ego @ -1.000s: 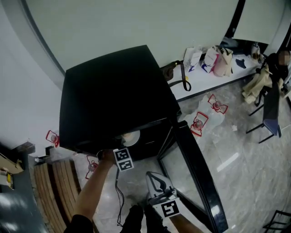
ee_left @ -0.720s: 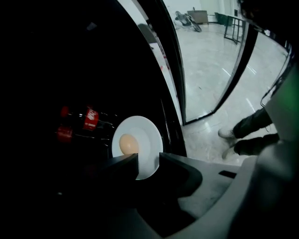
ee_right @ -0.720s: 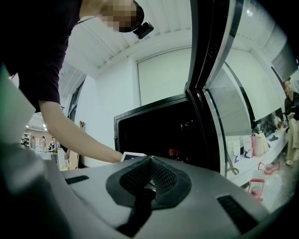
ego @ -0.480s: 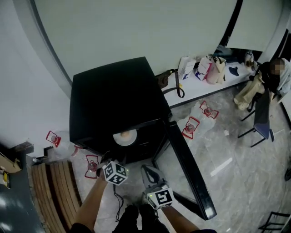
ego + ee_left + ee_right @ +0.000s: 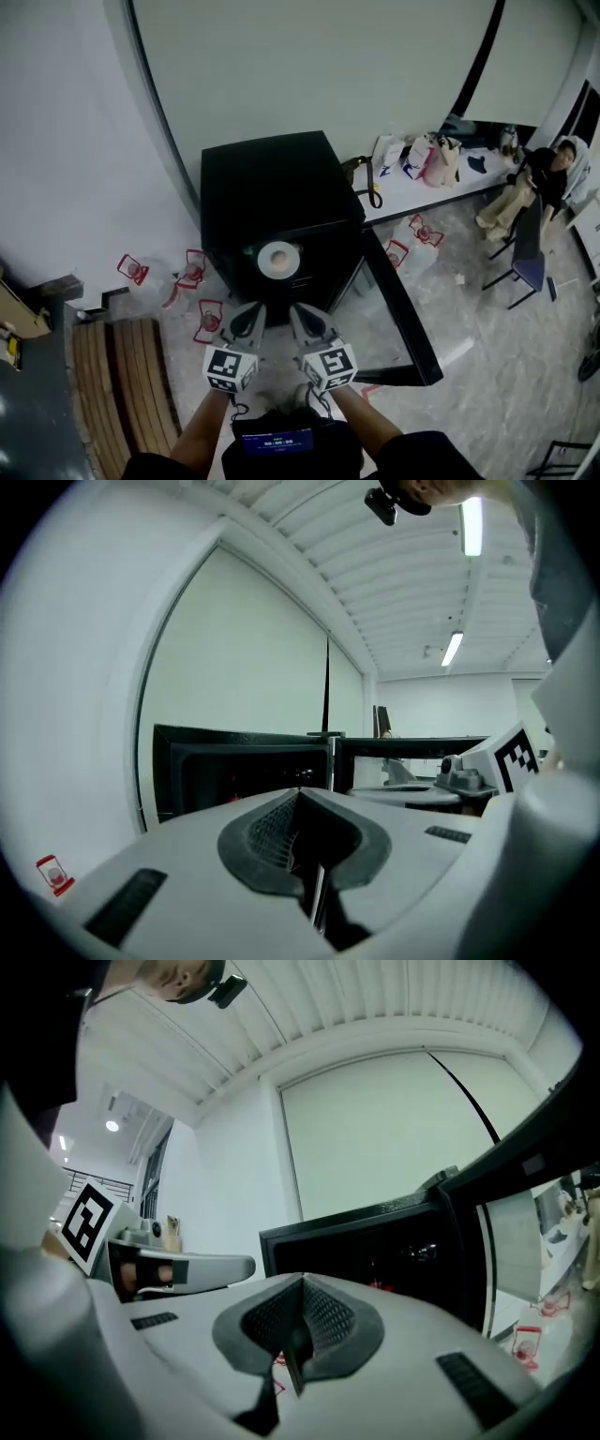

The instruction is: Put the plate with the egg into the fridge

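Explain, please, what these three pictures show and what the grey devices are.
No robot here: a person holds a two-jaw gripper in each hand. The head view looks down from the person's head at the left gripper and right gripper. The other two views come from cameras riding on each gripper, looking along its jaws. Both are shut and empty; the left's jaws have just closed on nothing. Ahead, the black fridge stands with its door open, the plate with the egg inside.
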The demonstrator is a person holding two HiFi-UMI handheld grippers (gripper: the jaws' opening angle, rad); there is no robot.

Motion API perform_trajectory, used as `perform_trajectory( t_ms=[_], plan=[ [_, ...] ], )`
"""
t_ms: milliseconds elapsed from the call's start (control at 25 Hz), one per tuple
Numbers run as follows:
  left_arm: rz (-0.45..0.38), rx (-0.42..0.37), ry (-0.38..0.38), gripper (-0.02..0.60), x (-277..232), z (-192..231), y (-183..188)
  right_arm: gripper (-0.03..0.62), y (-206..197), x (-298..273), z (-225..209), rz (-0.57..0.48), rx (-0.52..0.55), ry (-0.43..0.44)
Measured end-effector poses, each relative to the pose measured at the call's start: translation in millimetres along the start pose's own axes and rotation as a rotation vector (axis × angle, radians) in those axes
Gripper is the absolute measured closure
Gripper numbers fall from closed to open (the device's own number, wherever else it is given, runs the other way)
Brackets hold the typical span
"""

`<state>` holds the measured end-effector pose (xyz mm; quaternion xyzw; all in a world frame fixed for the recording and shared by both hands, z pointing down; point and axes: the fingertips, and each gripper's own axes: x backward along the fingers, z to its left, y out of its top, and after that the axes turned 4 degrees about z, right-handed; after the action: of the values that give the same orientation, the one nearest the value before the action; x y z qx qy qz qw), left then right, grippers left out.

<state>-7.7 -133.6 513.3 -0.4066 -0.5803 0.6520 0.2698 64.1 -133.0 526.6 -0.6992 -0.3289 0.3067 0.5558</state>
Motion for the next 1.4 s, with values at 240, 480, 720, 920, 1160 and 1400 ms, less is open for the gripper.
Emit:
perform_trajectory(
  t_ms=[240, 480, 720, 920, 1160, 1400],
  plan=[
    [-0.033, -0.019, 0.008, 0.572, 34.7, 1.6, 6.0, 0.588, 8.5, -1.8, 39.8, -0.006, 0.019, 0.033],
    [-0.042, 0.018, 0.029, 0.571, 54.2, 11.0, 2.9, 0.586, 13.3, -1.3, 59.8, -0.014, 0.042, 0.037],
    [-0.046, 0.034, 0.024, 0.572, 57.7, 14.1, 3.1, 0.586, 19.9, -1.4, 62.2, -0.018, 0.063, 0.035],
    [-0.041, 0.031, 0.01, 0.572, 55.3, 10.7, 2.3, 0.586, 24.2, -4.6, 64.8, -0.019, 0.078, 0.042],
    [-0.042, 0.026, 0.002, 0.572, 52.7, 9.4, 2.4, 0.587, 27.8, -7.7, 65.0, -0.017, 0.089, 0.042],
    [-0.04, 0.022, 0.005, 0.572, 50.1, 14.6, 1.9, 0.586, 28.9, -14.2, 64.8, -0.021, 0.101, 0.04]
  ],
)
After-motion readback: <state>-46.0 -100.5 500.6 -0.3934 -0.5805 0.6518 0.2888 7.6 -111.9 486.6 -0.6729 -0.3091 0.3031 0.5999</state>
